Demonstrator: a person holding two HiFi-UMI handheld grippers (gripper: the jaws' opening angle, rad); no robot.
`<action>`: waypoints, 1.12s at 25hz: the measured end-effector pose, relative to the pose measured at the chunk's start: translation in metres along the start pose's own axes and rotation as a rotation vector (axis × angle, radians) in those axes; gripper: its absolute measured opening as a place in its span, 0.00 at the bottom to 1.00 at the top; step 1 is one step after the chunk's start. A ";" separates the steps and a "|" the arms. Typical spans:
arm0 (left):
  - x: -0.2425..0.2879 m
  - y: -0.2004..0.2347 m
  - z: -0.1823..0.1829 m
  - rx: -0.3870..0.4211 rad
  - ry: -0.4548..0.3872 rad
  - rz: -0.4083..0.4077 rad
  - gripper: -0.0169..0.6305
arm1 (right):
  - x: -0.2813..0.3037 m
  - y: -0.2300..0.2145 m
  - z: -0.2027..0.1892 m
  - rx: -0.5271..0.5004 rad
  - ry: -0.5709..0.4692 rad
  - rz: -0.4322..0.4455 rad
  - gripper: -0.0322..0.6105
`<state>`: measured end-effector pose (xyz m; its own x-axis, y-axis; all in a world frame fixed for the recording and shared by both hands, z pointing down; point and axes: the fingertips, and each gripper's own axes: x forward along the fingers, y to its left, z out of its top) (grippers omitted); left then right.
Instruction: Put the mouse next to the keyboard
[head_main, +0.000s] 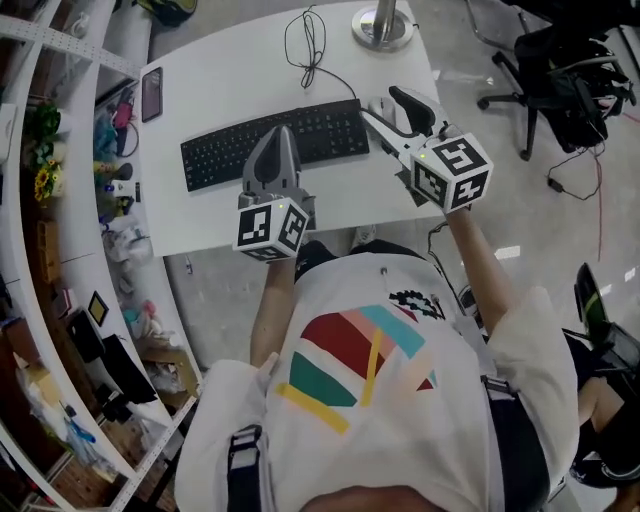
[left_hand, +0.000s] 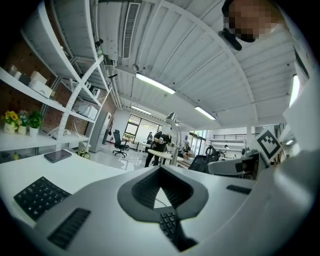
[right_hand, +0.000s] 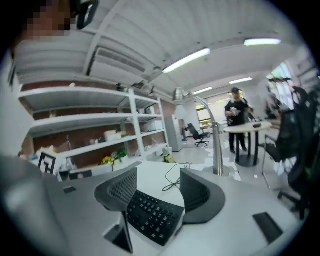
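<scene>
**Claws.** The right claw (head_main: 398, 118) has its jaws spread and pinches nothing. In the right gripper view only the end of the black full-size keyboard (right_hand: 152, 215) shows between them. The left claw (head_main: 281, 135) has its jaws pressed together, is empty, and hangs over the keyboard's middle.

**Task item.** The small pale grey computer mouse (head_main: 380, 107) lies on the white surface (head_main: 230, 70), just beside the keyboard's right end. It sits at the tips of the right claw, close under the dark jaw. Whether they touch cannot be confirmed, and the right gripper view does not show the mouse.

**Assessment.** The placement appears met, so the step in hand is judged to be clearing the right claw.

**Recommended.**
- Hold the jaws wide and lift straight up before drawing back, so that neither jaw drags the mouse.
- A light mouse will likely slide readily on this smooth surface.
- Hold the left claw off the keys.
</scene>
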<state>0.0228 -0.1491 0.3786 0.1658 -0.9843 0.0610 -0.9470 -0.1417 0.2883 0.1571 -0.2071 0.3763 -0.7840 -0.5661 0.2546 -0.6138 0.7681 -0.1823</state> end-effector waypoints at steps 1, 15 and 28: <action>-0.001 0.001 0.002 -0.002 0.001 -0.012 0.08 | -0.003 0.001 0.002 0.094 -0.040 -0.040 0.48; -0.021 0.036 0.018 0.008 0.033 -0.142 0.08 | -0.024 0.049 -0.030 0.340 -0.164 -0.396 0.07; -0.025 0.037 0.046 0.026 -0.022 -0.218 0.08 | -0.013 0.079 -0.022 0.212 -0.155 -0.406 0.07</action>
<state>-0.0288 -0.1345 0.3440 0.3618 -0.9320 -0.0206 -0.8961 -0.3538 0.2679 0.1206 -0.1324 0.3793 -0.4720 -0.8578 0.2034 -0.8656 0.4072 -0.2914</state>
